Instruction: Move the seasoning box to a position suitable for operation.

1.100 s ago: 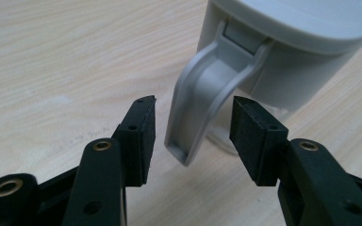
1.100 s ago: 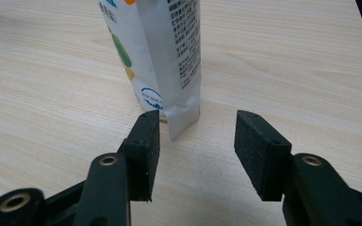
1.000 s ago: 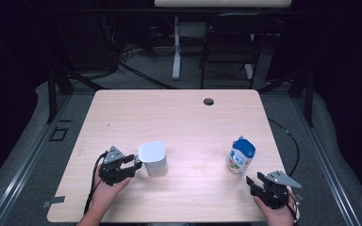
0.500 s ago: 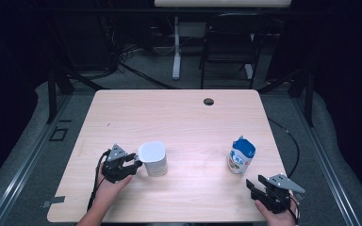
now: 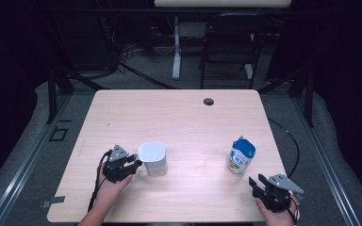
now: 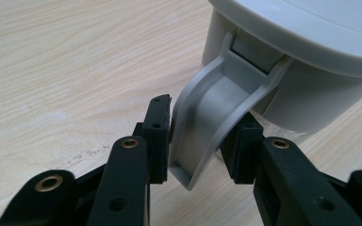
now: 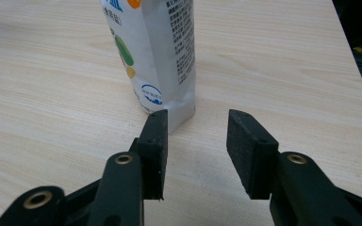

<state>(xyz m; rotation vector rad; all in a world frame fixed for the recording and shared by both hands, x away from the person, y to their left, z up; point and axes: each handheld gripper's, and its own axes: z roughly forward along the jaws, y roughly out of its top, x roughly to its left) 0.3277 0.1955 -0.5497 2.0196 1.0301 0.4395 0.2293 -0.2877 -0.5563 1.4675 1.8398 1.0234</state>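
Left gripper (image 5: 133,165) sits at the left front of the table (image 5: 179,117), jaws part closed around the grey handle (image 6: 212,117) of the white mug (image 5: 152,158); they have just been closing, and in the left gripper view both pads look to be against the handle sides, left pad (image 6: 159,136) touching, right one partly hidden behind the handle so contact there is not fully certain. Mug stands upright on the table, handle pointing toward the gripper, rim and body rising above the jaws in the left gripper view. Right gripper (image 5: 259,182) is at the right front edge, held in a hand (image 5: 275,214), jaws about half open and also just been closing, nothing between them. Milk carton (image 5: 241,155) with a blue top stands upright just ahead of it; in the right gripper view the carton's (image 7: 155,56) bottom corner is just beyond the left pad (image 7: 154,141), close but apart as far as I can tell, and the gap between the pads opens on bare table. Mug and carton well apart. Small dark hole (image 5: 209,101) near the far table edge. Chair (image 5: 231,52) and a white post (image 5: 176,47) on the floor behind the table.
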